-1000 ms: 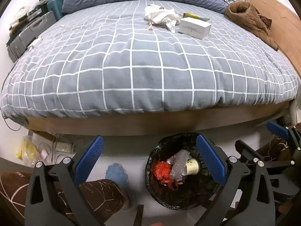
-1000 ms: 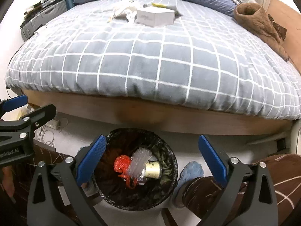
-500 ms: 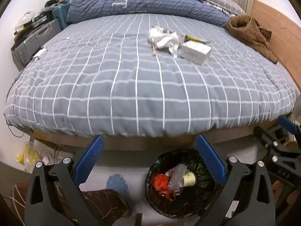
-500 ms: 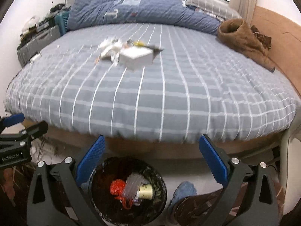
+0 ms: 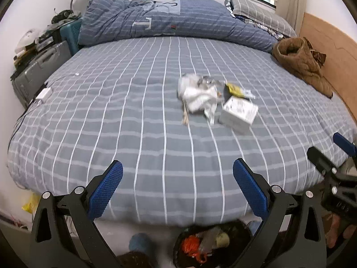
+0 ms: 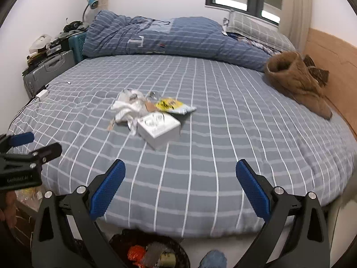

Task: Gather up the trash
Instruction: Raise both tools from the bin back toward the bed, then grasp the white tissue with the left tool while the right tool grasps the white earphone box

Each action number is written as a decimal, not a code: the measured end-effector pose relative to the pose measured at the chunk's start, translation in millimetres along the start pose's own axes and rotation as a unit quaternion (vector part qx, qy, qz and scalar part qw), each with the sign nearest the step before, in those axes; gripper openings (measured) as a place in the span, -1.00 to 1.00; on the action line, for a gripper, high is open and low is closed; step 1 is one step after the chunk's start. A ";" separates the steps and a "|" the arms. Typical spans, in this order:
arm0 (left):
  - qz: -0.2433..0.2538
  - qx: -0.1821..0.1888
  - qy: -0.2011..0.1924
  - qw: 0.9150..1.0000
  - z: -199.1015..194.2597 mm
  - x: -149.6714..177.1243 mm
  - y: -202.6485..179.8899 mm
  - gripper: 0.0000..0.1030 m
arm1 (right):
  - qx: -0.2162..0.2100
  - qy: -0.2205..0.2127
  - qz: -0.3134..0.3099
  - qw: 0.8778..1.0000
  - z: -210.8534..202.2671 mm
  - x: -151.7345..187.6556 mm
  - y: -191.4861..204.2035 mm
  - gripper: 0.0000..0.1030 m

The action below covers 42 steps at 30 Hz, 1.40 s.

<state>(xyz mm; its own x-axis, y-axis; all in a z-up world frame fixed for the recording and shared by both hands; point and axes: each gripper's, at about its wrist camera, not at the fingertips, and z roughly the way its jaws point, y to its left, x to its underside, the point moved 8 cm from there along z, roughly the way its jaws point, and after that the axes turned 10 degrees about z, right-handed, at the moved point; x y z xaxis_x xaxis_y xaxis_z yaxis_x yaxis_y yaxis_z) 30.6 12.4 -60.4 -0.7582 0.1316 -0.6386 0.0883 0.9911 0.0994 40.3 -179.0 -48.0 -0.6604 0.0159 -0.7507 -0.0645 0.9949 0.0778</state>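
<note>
Trash lies in a pile on the grey checked bed (image 5: 133,116): a white box (image 5: 238,113) (image 6: 158,129), crumpled white paper (image 5: 198,98) (image 6: 129,109), and a yellow wrapper (image 5: 234,89) (image 6: 171,106). A black-lined trash bin (image 5: 243,234) (image 6: 120,242) holding red and clear trash sits on the floor below the bed's near edge. My left gripper (image 5: 178,189) is open and empty over the bed edge. My right gripper (image 6: 180,189) is open and empty, to the right of the left one.
A folded blue duvet (image 5: 174,20) and pillow (image 5: 256,13) lie at the bed's far end. A brown jacket (image 5: 301,62) lies at the right by the wooden panel. A grey suitcase (image 5: 38,71) and clutter stand at the left. A charger (image 5: 43,93) lies on the bed's left edge.
Both grippers have lifted and tilted up from over the bin toward the bed. The trash pile now sits mid-frame; the bin has dropped to the bottom edge. Both stay open.
</note>
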 end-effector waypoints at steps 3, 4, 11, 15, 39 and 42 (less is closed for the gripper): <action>0.001 0.000 0.000 1.000 17.3 -23.5 1.7 0.89 | -0.004 0.002 -0.009 1.000 18.8 -16.5 6.0 0.85; 0.002 0.000 0.000 1.000 22.9 -29.7 1.8 0.89 | -0.006 0.003 -0.012 1.000 24.9 -21.1 7.4 0.85; 0.011 0.013 0.014 1.000 79.7 -74.0 -3.7 0.89 | -0.012 0.031 -0.049 0.998 91.4 -34.3 20.6 0.85; 0.017 0.021 0.026 0.999 112.4 -87.7 -8.0 0.89 | -0.032 0.048 -0.066 0.996 123.5 -34.7 27.4 0.85; 0.041 0.068 0.076 0.994 197.0 -82.3 -35.9 -0.23 | -0.117 0.089 -0.065 0.987 192.8 -19.6 50.5 0.62; 0.036 0.068 0.078 0.994 196.1 -80.2 -35.7 -0.46 | -0.120 0.089 -0.069 0.986 189.8 -19.7 50.6 0.61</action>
<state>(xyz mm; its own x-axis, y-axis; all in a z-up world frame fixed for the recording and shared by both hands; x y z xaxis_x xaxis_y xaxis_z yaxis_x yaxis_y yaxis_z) 214.9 -29.8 -162.4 -0.8369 0.2081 -0.5063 0.2242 0.9741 0.0298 192.0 -110.1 -153.8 -0.7521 -0.1572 -0.6400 -0.3242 0.9337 0.1516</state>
